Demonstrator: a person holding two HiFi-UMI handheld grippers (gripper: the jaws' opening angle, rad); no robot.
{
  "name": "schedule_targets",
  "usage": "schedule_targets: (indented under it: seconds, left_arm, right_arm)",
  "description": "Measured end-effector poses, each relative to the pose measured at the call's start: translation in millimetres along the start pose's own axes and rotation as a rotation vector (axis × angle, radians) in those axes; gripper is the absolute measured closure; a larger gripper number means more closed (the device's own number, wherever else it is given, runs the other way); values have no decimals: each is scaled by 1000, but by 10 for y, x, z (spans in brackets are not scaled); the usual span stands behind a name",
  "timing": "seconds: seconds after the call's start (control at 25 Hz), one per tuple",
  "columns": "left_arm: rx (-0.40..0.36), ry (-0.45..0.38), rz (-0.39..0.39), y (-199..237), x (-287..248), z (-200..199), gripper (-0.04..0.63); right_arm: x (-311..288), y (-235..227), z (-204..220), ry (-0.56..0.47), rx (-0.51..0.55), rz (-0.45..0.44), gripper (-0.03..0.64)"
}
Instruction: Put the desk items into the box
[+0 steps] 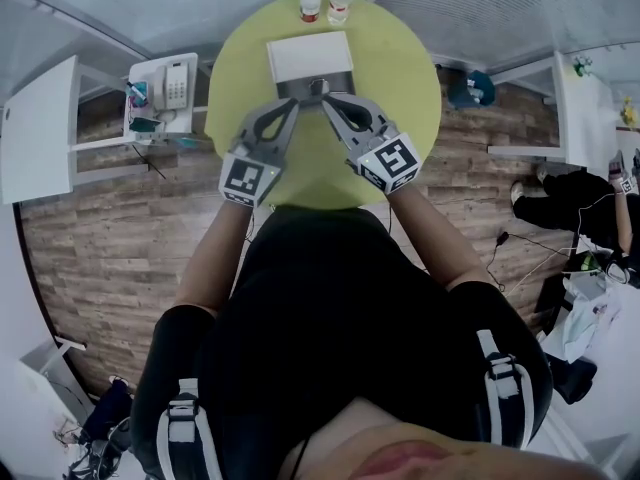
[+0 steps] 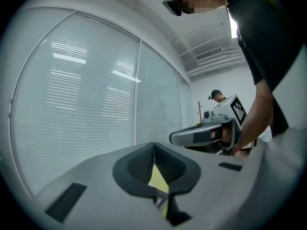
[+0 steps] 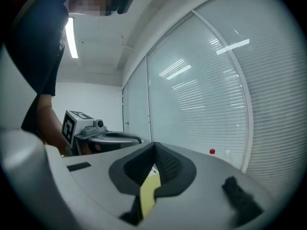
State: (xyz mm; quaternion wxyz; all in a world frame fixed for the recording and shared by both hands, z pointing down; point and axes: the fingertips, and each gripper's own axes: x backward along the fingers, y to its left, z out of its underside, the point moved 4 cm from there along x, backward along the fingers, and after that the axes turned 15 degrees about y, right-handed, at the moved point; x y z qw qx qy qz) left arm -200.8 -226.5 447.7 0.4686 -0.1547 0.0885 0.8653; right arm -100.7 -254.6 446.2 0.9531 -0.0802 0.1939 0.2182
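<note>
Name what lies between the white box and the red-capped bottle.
Nothing: in the head view, only a bare strip of green table separates the box from the bottle.

Smooth matt table (image 1: 410, 78); wood-grain plank floor (image 1: 100, 258); smooth matt box (image 1: 310, 56).

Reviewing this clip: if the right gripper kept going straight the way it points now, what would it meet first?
Likely the white box, just ahead of the right gripper's shut tips. Height is unclear, so it might pass over it.

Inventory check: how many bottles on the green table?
2. Red-capped bottle and white-capped bottle stand side by side at the table's far edge, beyond the white box. Others may be hidden.
</note>
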Motion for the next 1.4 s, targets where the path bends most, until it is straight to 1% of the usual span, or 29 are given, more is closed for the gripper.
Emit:
schedule_targets:
  seconds: [0.16, 0.32, 0.56, 0.72, 1.12, 1.28, 1.4]
  left_arm:
    - [-2, -3, 8, 4, 12, -5, 581]
    - [-5, -15, 20, -4, 17, -36, 581]
    - [-15, -19, 27, 11, 22, -58, 581]
    - [-16, -16, 28, 37, 11, -46, 581]
    - [-8, -20, 22, 106, 1, -54, 581]
    - [-10, -20, 24, 133, -8, -37, 581]
    - [-12, -19, 25, 160, -36, -36, 581]
  right_arm:
    - [32, 43, -118, -63, 12, -9, 601]
    - [46, 58, -157, -77, 25, -19, 601]
    - [10, 51, -136, -62, 32, -17, 601]
    - [-11, 47, -64, -23, 34, -25, 601]
    - [-67, 18, -87, -32, 41, -19, 601]
    - [-95, 13, -66, -11, 52, -19, 601]
    - [-122, -9, -97, -26, 49, -15, 601]
